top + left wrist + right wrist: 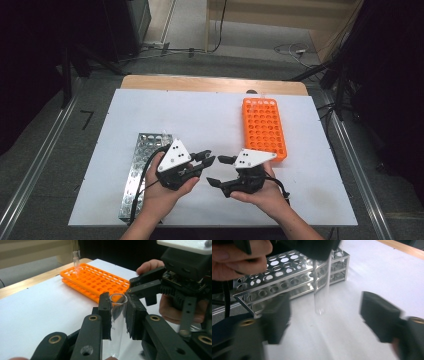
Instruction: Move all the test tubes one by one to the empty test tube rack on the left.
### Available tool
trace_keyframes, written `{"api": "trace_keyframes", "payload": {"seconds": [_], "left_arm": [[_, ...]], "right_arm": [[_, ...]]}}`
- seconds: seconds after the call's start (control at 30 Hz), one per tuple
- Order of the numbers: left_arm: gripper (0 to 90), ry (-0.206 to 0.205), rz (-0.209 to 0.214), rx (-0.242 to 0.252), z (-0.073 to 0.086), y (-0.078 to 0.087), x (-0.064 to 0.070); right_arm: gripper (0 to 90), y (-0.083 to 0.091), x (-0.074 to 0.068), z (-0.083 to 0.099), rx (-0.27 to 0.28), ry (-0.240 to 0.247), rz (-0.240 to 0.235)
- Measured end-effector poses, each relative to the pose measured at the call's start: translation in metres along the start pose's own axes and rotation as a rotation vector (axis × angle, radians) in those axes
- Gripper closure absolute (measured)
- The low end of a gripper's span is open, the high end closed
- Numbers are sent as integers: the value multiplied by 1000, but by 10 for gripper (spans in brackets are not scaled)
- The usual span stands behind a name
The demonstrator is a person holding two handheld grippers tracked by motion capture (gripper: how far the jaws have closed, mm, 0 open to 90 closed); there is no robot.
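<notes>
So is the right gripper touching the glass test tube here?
Apart. In the right gripper view, the right gripper has its jaws spread wide, with bare table showing on both sides of the test tube.

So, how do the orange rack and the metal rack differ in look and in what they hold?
The orange rack is bright plastic with closed sides; the metal rack is shiny steel with open sides. The orange rack holds one glass tube at its far corner; I cannot tell whether the metal rack holds any. The orange rack lies toward the right hand-held gripper, the metal rack by the left hand-held gripper. Both have rows of round holes.
</notes>
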State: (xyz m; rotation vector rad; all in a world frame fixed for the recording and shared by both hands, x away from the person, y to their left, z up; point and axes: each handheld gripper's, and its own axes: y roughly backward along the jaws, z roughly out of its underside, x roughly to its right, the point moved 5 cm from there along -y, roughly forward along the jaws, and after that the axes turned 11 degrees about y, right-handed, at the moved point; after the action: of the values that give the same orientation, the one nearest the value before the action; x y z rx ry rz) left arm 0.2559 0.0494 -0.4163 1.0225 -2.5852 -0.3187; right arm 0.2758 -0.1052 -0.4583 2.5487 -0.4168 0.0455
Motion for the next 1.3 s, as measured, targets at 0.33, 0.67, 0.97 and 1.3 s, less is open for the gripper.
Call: {"api": "trace_keyframes", "payload": {"seconds": [0.33,0.67,0.97,1.3], "left_arm": [[765,29,-60,52,-12,21,-22],[765,78,-135,108,-20,45,-51],[765,108,-195,135,-19,58,-72],[765,149,-245,143,-10,64,-91]], "right_arm": [[5,24,15,13,32,-59,47],[5,56,30,37,28,-100,113],[6,86,44,55,46,-135,171],[6,111,56,77,57,-153,207]]}}
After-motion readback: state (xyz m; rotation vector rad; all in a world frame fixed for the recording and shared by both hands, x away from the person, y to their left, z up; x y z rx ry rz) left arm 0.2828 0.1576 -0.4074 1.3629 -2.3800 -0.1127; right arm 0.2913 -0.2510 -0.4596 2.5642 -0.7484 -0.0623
